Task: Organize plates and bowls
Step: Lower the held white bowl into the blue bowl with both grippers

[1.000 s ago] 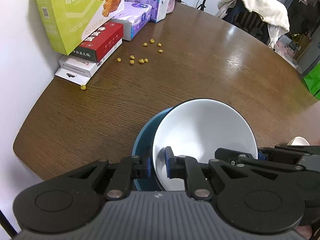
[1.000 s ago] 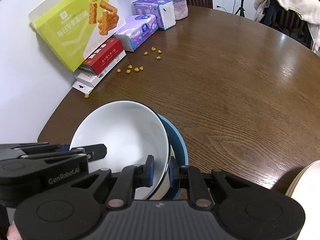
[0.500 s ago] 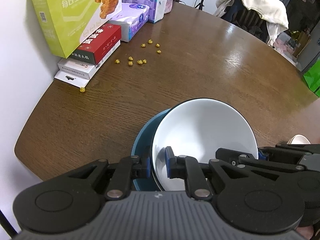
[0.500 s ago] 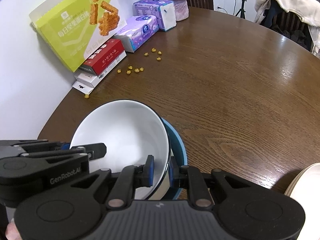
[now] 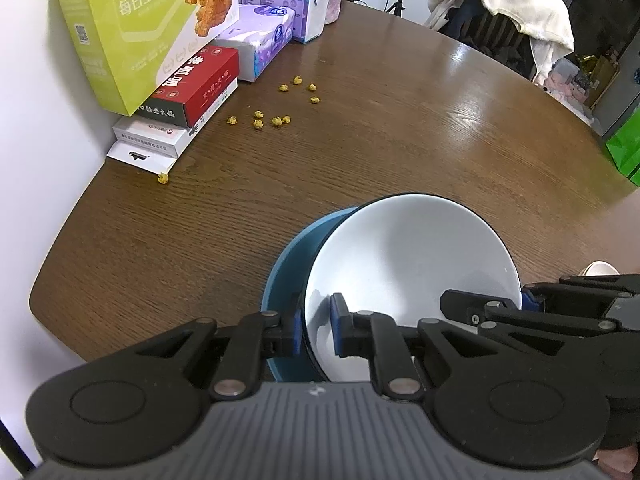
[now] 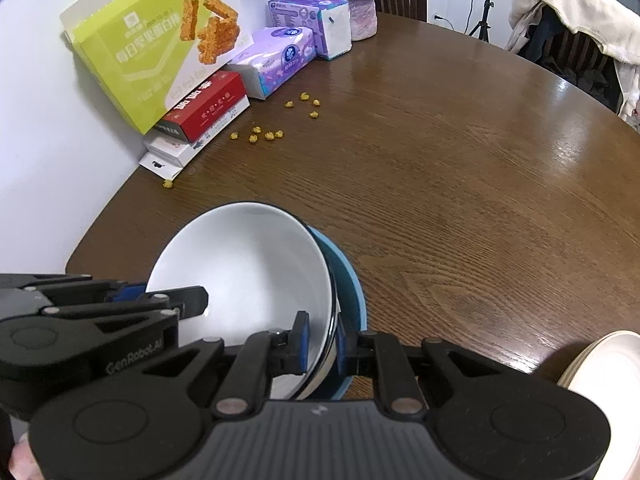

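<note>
A white bowl (image 5: 412, 264) with a dark rim sits tilted inside a blue bowl (image 5: 288, 264) near the table's front edge. My left gripper (image 5: 316, 334) is shut on the white bowl's rim at its near-left side, one pad inside and one between the two bowls. My right gripper (image 6: 321, 342) is shut on the rim of the same white bowl (image 6: 248, 264) at the opposite side, just inside the blue bowl (image 6: 352, 300). Each view shows the other gripper across the bowl.
On the round wooden table (image 6: 460, 184), a green snack box (image 5: 132, 28), a red box (image 5: 196, 84), white boxes and purple tissue packs (image 5: 260, 44) line the wall at the back left. Yellow crumbs (image 5: 276, 120) are scattered before them. Cream plates (image 6: 600, 364) lie at the near right.
</note>
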`<action>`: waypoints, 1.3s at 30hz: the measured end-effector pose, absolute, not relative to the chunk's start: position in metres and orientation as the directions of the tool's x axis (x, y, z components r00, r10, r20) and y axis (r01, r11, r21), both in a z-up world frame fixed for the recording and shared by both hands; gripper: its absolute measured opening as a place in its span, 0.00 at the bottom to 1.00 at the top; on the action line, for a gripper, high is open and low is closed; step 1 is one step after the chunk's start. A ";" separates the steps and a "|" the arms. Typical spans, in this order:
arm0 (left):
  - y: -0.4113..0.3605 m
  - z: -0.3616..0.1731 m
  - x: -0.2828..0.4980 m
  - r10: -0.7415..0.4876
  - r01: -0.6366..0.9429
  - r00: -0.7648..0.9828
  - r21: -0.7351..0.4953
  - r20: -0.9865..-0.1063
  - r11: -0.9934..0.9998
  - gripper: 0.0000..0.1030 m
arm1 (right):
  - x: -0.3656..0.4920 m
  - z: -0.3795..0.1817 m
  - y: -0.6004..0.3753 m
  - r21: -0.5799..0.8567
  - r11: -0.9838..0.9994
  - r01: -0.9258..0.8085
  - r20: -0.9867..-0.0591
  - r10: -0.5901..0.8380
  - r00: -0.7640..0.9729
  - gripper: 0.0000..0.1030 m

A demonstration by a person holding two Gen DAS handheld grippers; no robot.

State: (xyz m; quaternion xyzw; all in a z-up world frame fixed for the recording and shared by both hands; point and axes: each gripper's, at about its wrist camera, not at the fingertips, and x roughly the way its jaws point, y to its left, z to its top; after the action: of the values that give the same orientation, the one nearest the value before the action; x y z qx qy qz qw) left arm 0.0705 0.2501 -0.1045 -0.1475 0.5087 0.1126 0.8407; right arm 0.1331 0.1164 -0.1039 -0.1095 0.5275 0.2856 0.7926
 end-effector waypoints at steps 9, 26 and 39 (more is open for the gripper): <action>0.247 -0.103 0.071 0.052 -0.337 0.449 -0.115 -0.892 0.934 0.13 | 0.130 -0.104 0.121 0.074 0.807 -0.586 -0.908 0.298 0.295 0.13; 0.251 -0.104 0.067 0.056 -0.356 0.455 -0.124 -0.889 0.926 0.12 | 0.131 -0.104 0.118 0.067 0.810 -0.582 -0.907 0.293 0.303 0.08; 0.249 -0.103 0.065 0.060 -0.359 0.462 -0.125 -0.885 0.925 0.12 | 0.126 -0.104 0.115 0.068 0.813 -0.578 -0.902 0.298 0.313 0.07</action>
State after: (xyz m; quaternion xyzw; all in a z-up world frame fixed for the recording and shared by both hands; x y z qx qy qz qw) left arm 0.0652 0.2486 -0.1031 -0.1484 0.5034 0.1245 0.8421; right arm 0.1262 0.1149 -0.1038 -0.1350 0.5181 0.2740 0.7989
